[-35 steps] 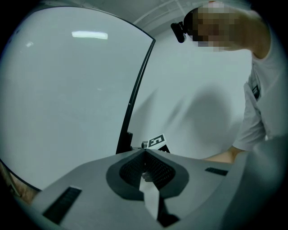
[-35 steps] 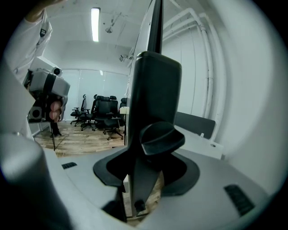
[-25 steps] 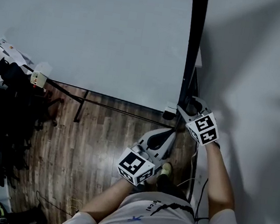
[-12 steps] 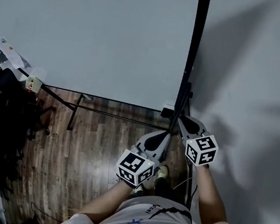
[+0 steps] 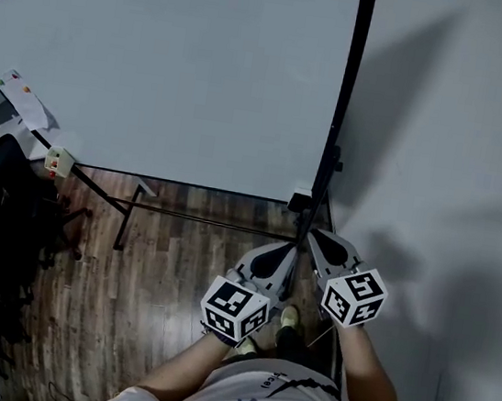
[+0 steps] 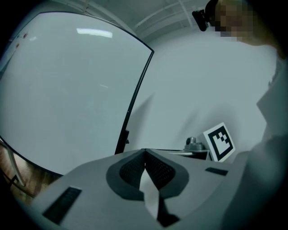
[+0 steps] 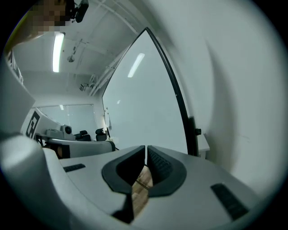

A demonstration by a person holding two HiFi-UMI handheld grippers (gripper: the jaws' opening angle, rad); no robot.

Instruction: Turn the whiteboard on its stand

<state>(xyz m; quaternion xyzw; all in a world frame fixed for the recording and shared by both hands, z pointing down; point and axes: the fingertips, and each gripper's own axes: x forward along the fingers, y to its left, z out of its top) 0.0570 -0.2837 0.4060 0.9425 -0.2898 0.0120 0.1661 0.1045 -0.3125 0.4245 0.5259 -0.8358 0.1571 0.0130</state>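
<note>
The big whiteboard (image 5: pixel 177 64) with its black frame edge (image 5: pixel 347 97) stands on a black stand (image 5: pixel 202 219), filling the upper head view. It also shows in the left gripper view as a whiteboard (image 6: pixel 67 90) and in the right gripper view as a whiteboard (image 7: pixel 144 99). My right gripper (image 5: pixel 312 232) hovers just short of the stand's right post, touching nothing. Its jaws have just been closing, and nothing is between them (image 7: pixel 146 146). My left gripper (image 5: pixel 292 246) is beside it, lower, shut and empty (image 6: pixel 145 151).
A white wall (image 5: pixel 458 178) runs close along the board's right edge. Dark office chairs (image 5: pixel 0 206) crowd the left. A small box (image 5: pixel 57 160) sits at the board's lower left corner. Wooden floor (image 5: pixel 158 265) lies under the stand, with my shoe (image 5: pixel 290 317) below the grippers.
The right gripper has drawn back from the board's right frame edge toward my body, rolled, and its jaws have closed. The left gripper shifted slightly down and right.
</note>
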